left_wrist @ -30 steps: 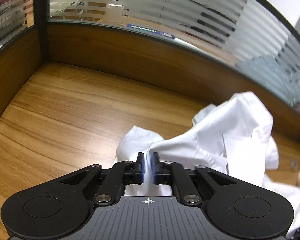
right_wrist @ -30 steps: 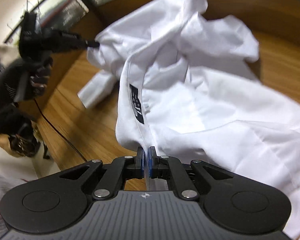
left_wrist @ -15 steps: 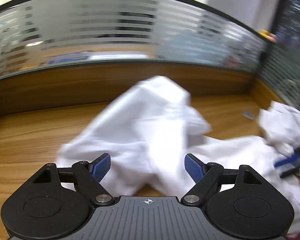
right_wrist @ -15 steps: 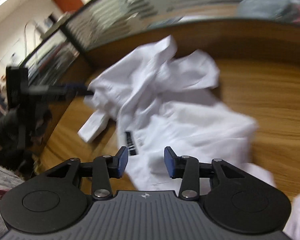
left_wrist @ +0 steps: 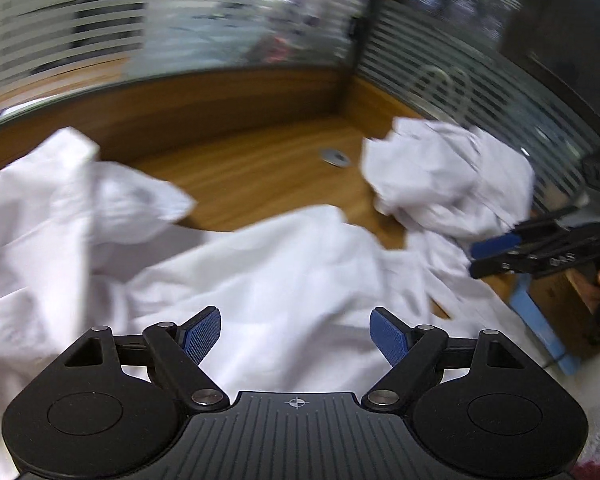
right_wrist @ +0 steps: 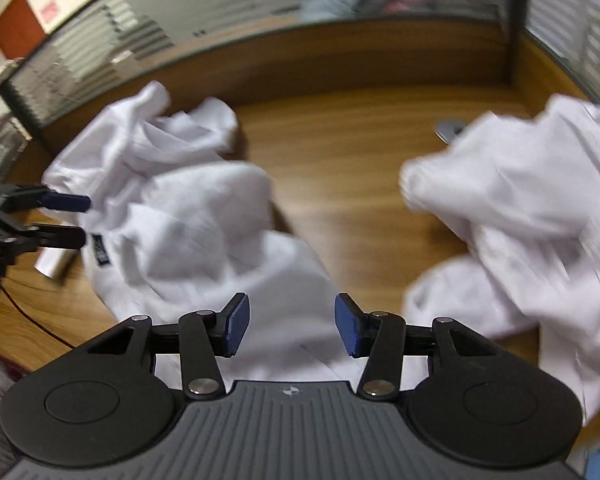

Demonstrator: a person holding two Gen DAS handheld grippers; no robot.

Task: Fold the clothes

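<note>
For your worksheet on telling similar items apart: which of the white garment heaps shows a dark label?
The left heap in the right wrist view: a dark label sits on its left edge. The crumpled heap on the right shows none.

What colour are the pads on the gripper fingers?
Blue, on black linkages; the pads show sharpest in the right wrist view.

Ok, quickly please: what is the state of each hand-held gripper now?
Left hand-held gripper: open, holding nothing, above the shirt.
Right hand-held gripper: open, holding nothing.
</note>
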